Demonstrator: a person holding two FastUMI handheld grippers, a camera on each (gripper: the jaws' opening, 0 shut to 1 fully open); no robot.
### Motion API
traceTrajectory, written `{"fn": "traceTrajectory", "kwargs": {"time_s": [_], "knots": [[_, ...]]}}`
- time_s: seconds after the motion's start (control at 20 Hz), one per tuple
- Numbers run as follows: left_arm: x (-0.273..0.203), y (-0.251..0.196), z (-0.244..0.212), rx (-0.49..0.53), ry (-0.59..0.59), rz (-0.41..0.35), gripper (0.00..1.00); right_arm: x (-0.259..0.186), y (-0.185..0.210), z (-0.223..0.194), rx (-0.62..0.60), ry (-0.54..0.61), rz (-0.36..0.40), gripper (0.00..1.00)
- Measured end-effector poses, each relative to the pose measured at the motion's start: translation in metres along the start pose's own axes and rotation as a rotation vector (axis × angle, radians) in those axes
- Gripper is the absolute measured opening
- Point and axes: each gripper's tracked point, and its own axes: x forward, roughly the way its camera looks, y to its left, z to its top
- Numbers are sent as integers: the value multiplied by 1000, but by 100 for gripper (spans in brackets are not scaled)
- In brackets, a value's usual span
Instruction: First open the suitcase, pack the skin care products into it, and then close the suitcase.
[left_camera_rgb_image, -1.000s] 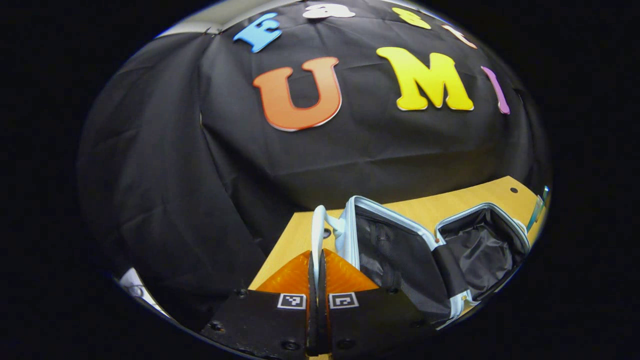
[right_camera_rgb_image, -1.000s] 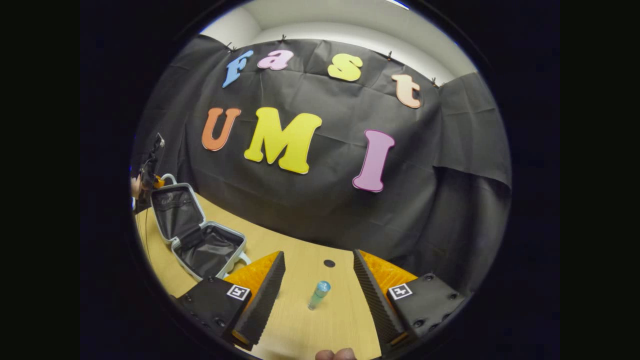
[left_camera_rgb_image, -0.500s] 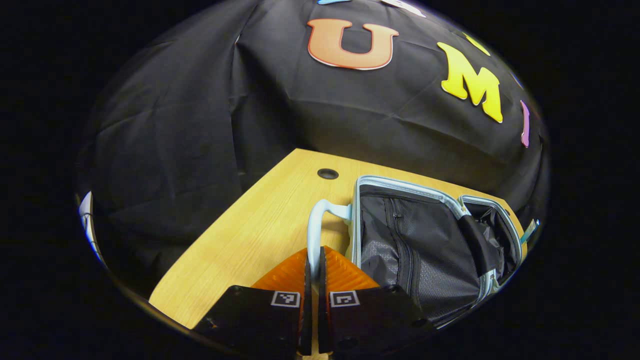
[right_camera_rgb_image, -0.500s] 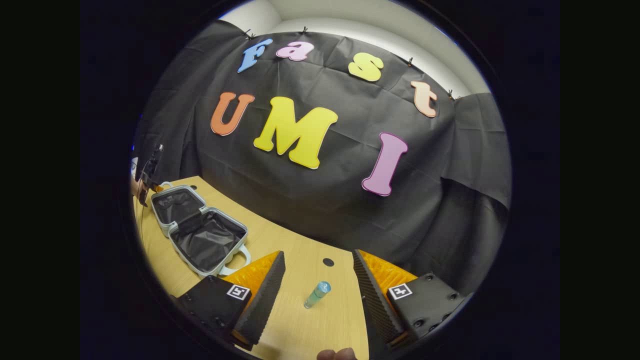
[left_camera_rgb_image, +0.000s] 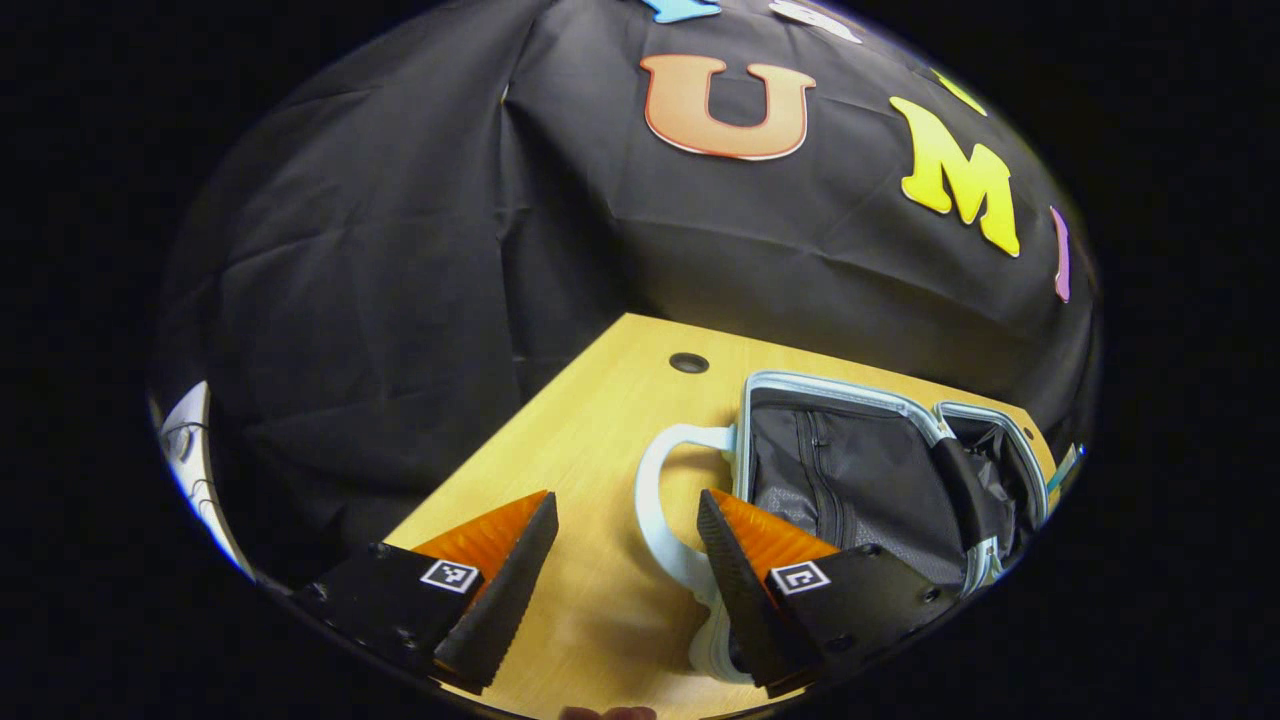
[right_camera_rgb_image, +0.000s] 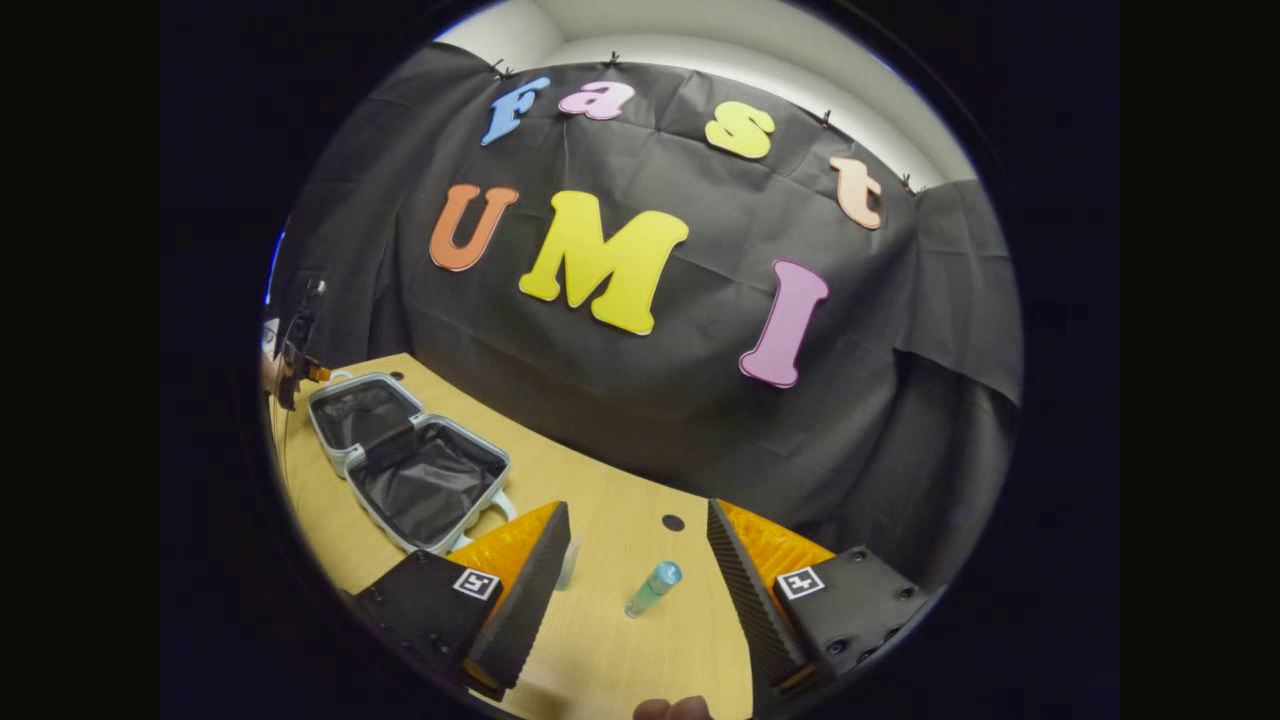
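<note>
Suitcase (right_camera_rgb_image: 410, 468) lies open flat on table (right_camera_rgb_image: 600, 640), step 1 done. My left tongs (left_camera_rgb_image: 620, 575) spread wide, handle (left_camera_rgb_image: 660, 510) loose between them. Right tongs (right_camera_rgb_image: 635, 590) released, straddling 1 bottle (right_camera_rgb_image: 652, 588); next I close on it.

The suitcase (right_camera_rgb_image: 410, 465) lies wide open and flat near the left end of the table (right_camera_rgb_image: 600, 640), so its dark inside can be reached from above. Its pale handle (left_camera_rgb_image: 660, 520) sticks out toward the left gripper (left_camera_rgb_image: 625, 590), whose fingers are spread with bare wood between them. A small blue bottle (right_camera_rgb_image: 652, 588) lies between the spread fingers of the right gripper (right_camera_rgb_image: 635, 590). The black cloth wall (right_camera_rgb_image: 650, 420) blocks the table's far edge.
</note>
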Motion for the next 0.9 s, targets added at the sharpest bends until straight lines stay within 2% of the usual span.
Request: {"fn": "traceTrajectory", "kwargs": {"time_s": [0.2,0.3,0.45,0.6,0.75,0.9], "knots": [[-62,-27,77,42,-190,41,98,0,-5,-2,70,-29,-2,82],[-99,-67,112,48,-272,16,98,-4,-12,-6,101,-36,-5,83],[-151,-121,151,79,-389,17,97,-11,-35,-14,133,-54,-34,82],[-187,-185,150,85,-421,12,97,-16,-66,-23,178,-67,-68,82],[-213,-251,126,101,-416,-42,97,-23,-97,-35,200,-80,-111,81],[-224,-330,91,109,-377,-142,97,-27,-122,-51,211,-70,-129,82]]}}
